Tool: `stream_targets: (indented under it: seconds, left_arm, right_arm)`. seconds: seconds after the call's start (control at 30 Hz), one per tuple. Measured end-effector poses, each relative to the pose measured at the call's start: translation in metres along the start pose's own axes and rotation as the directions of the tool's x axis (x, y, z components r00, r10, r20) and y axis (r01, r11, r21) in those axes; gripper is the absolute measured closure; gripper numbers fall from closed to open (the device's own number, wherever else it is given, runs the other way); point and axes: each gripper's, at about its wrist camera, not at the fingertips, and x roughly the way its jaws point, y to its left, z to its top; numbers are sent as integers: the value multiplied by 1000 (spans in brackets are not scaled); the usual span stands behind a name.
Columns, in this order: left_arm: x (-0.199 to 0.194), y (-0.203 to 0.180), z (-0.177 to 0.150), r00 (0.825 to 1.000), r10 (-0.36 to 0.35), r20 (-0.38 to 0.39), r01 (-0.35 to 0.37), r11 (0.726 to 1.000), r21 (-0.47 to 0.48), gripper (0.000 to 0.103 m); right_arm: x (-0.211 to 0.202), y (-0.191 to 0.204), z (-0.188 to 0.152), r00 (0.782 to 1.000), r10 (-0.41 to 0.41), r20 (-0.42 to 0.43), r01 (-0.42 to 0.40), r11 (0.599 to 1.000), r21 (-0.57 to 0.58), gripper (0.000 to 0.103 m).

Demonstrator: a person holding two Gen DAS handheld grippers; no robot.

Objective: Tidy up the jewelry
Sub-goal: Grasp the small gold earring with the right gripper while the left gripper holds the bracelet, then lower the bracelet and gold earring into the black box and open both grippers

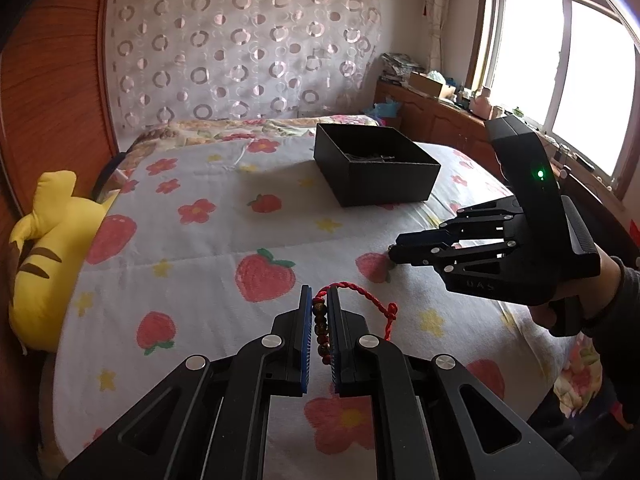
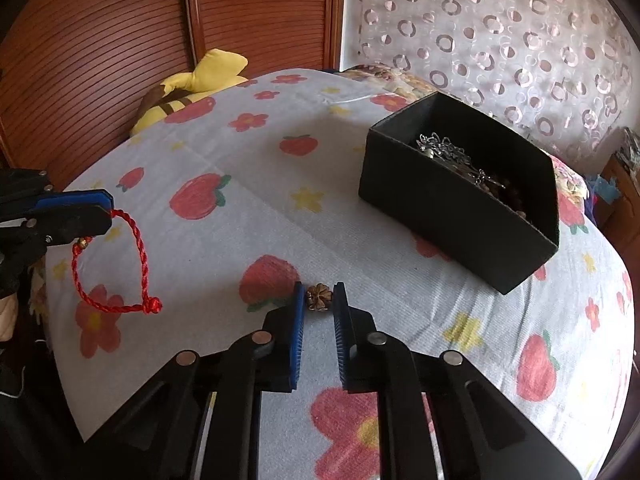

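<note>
My left gripper (image 1: 319, 300) is shut on a red cord bracelet (image 1: 356, 293) with dark beads and holds it above the bed; it also shows in the right wrist view (image 2: 106, 210), the red cord bracelet (image 2: 138, 248) hanging from it. My right gripper (image 2: 319, 296) is shut on a small brown flower-shaped ornament (image 2: 319, 298) just above the sheet. In the left wrist view the right gripper (image 1: 394, 250) is at the right, tips near the sheet. The black jewelry box (image 1: 374, 164) stands open further back; silver chains (image 2: 452, 152) lie inside the box (image 2: 460, 208).
The bed carries a white sheet with strawberries and flowers (image 1: 208, 248). A yellow plush toy (image 1: 44, 248) lies at the bed's left edge by the wooden headboard (image 2: 100, 40). A cluttered wooden cabinet (image 1: 436, 108) runs under the window.
</note>
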Motion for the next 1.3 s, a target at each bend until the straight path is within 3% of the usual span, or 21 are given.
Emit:
stream_targets:
  seconds: [0.4,0.67,1.03,1.3]
  left_arm:
    - [1,-5,20,999,10,35,-10,1000,3,96]
    - [8,-12,50,996,34,78,-36,999,33,96]
    - [26,-19,97,993,33,116,-39,998,48,96]
    - [52,-18,122,993,51,104,-56,997,44,96]
  right_arm:
    - [-39,4,4,995,-29,98,33,999,-35,88]
    - [-57,-26,28,982,-99,162,101,995,-2,87]
    - [-34,-80,54,976,-152,155,133,984,122,87]
    - [-24,-91,58,977,-151,150,123,976,177,86]
